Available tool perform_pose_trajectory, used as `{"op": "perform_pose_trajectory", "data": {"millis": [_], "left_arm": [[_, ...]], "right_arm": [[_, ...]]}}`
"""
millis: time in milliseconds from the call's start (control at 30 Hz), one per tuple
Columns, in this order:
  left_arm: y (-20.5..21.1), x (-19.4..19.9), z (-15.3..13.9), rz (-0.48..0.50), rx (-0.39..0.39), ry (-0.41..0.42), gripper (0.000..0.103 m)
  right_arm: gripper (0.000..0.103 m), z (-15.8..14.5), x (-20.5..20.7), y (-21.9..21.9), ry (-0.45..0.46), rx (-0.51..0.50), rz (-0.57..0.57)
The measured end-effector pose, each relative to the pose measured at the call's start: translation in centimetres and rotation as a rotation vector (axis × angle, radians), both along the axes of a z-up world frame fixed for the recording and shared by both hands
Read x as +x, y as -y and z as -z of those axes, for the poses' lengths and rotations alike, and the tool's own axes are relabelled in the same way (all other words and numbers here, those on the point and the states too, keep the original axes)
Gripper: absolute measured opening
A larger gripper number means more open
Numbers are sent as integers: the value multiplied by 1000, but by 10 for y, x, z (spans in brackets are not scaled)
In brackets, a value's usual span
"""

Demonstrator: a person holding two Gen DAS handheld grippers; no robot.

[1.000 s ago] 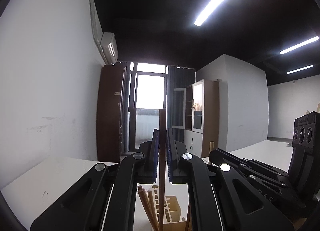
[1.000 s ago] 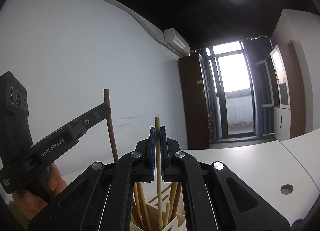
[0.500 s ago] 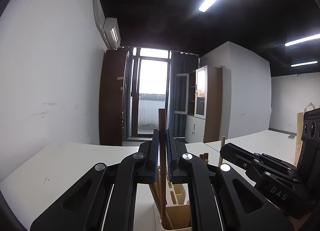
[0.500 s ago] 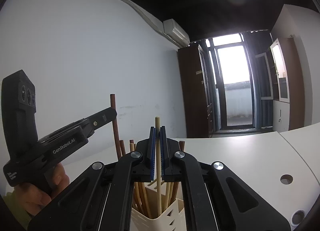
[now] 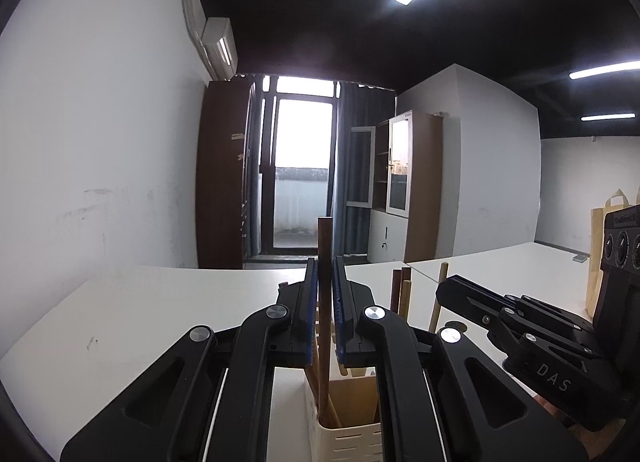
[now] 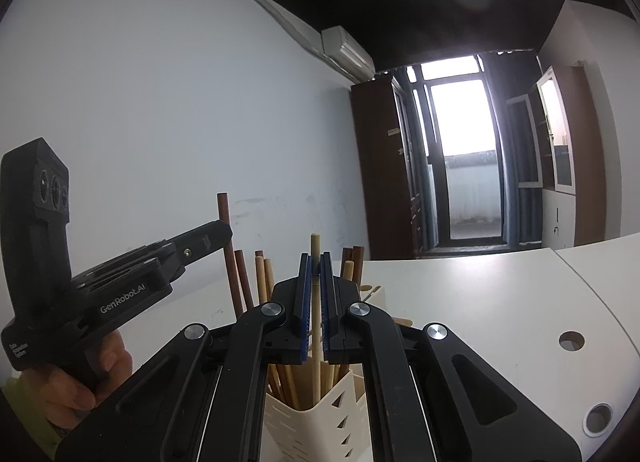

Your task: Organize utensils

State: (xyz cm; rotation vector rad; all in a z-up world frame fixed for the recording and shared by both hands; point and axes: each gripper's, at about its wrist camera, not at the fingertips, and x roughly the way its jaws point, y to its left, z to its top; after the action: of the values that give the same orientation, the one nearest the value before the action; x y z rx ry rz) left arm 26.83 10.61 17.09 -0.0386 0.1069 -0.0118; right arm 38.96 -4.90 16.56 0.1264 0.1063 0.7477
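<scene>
My left gripper (image 5: 325, 268) is shut on a dark brown chopstick (image 5: 324, 238) that stands upright, its lower end down inside a cream slotted utensil holder (image 5: 348, 438). My right gripper (image 6: 315, 262) is shut on a pale wooden chopstick (image 6: 315, 246), also upright, reaching into the same cream holder (image 6: 316, 426). Several brown and pale chopsticks (image 6: 262, 274) stand in the holder. In the right wrist view the left gripper (image 6: 218, 234) comes in from the left around the dark chopstick (image 6: 224, 214). The right gripper (image 5: 448, 290) shows at the right of the left wrist view.
The holder stands on a white table (image 5: 160, 302) with round cable holes (image 6: 571, 341). A person's hand (image 6: 84, 374) holds the left gripper's handle. A paper bag (image 5: 600, 230) stands at the far right. A white wall runs along the table's left side.
Both views have tipped downward, so the holder and its chopsticks now show more fully. Both held chopsticks sit lower into the holder. The grips have not changed.
</scene>
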Motion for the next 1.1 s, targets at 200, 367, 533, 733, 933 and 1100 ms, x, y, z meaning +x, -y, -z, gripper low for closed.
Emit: {"op": "perform_pose_trajectory", "data": {"millis": [200,367,533,733,933,1100], "left_arm": [[-4,-6,0,1,-13,-17,12],[-7,-16,1,-15,-13,-21,17],[-7,-26,2,-25,-7,-25,21],[-7,-36,4,-28,-9,-57,29],[-6,-43,10,-39,2,-97,34],[-7,-54,13,-44,12,-117,40]], "right_arm": [[6,-1,-2,5,-14,-5,12],[6,-2,-6,11,-27,3,23],[6,0,-11,11,-34,-9,30],[20,2,-20,7,-29,-39,36],[20,7,-24,8,-43,-69,41],[26,11,-30,11,-49,-94,42]]}}
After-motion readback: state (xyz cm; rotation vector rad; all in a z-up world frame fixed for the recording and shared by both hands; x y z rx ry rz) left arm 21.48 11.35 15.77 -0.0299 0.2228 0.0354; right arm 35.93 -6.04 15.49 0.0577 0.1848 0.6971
